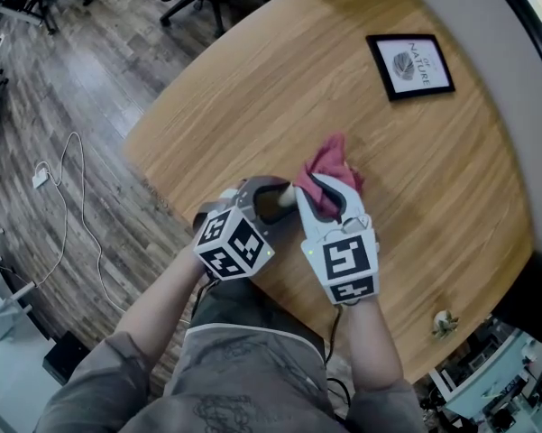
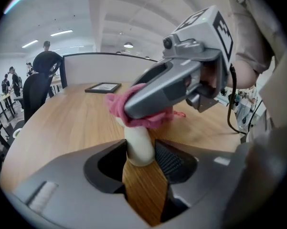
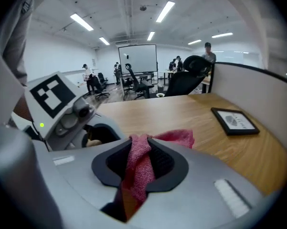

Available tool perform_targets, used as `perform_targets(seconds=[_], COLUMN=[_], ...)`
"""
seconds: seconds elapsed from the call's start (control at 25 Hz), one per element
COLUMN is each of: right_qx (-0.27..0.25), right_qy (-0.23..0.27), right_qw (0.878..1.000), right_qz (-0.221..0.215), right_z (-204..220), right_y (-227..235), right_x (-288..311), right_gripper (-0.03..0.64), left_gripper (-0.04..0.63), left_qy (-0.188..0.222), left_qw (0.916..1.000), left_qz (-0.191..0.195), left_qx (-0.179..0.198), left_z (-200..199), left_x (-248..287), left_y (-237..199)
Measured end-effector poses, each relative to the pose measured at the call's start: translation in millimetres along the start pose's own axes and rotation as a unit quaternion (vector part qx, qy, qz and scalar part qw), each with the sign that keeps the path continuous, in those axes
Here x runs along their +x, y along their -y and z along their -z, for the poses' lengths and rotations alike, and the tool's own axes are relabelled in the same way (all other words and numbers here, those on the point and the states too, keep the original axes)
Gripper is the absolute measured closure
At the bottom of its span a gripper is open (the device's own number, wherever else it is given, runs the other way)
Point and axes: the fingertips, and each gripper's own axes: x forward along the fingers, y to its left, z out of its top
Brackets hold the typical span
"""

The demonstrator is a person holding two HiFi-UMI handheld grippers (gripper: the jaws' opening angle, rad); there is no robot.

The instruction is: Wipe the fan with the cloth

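In the left gripper view, my left gripper [image 2: 139, 160] is shut on the cream, rod-like handle of the small fan [image 2: 138, 144], which stands up between its pads. The fan's upper part is hidden under the pink cloth [image 2: 119, 108]. My right gripper [image 3: 139, 162] is shut on a fold of that cloth [image 3: 137, 168] and lies across the top of the fan from the right [image 2: 181, 80]. From the head view, both grippers meet over the table's near edge: the left gripper [image 1: 269, 198], the right gripper [image 1: 329, 197], and the cloth [image 1: 332, 165] bunched just beyond them.
A black-framed picture [image 1: 410, 64] lies flat on the round wooden table [image 1: 252, 88] at the far right. A small pale object [image 1: 445, 323] sits near the table's front right edge. Office chairs and a white cable [image 1: 72, 179] are on the floor to the left.
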Motion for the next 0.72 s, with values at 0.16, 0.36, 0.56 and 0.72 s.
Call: perform_targets(seconds=[0.16,0.36,0.56,0.72], right_qx=[0.068,0.135,0.084,0.098], right_qy=[-0.002,0.031,0.031,0.034], right_qw=[0.990,0.982,0.995,0.995], right_qz=[-0.122,-0.127,-0.033,-0.009], right_z=[9,5,-1,-4], right_y=[-45,-26,15,30], right_x=[7,6,6,7], right_gripper=[0.548,0.547,0.546,0.546], left_gripper=[0.411,0.410,0.410,0.411], left_qy=[0.000,0.001,0.003,0.018], left_qw=[1.0000,1.0000,1.0000,0.9994], left_qz=[0.001,-0.002,-0.001,0.009], left_qx=[-0.004,0.001,-0.001,-0.030], left_z=[0,0,-1,-2], left_x=[-1,0,1,-2], left_y=[-1,-1,-2,-4])
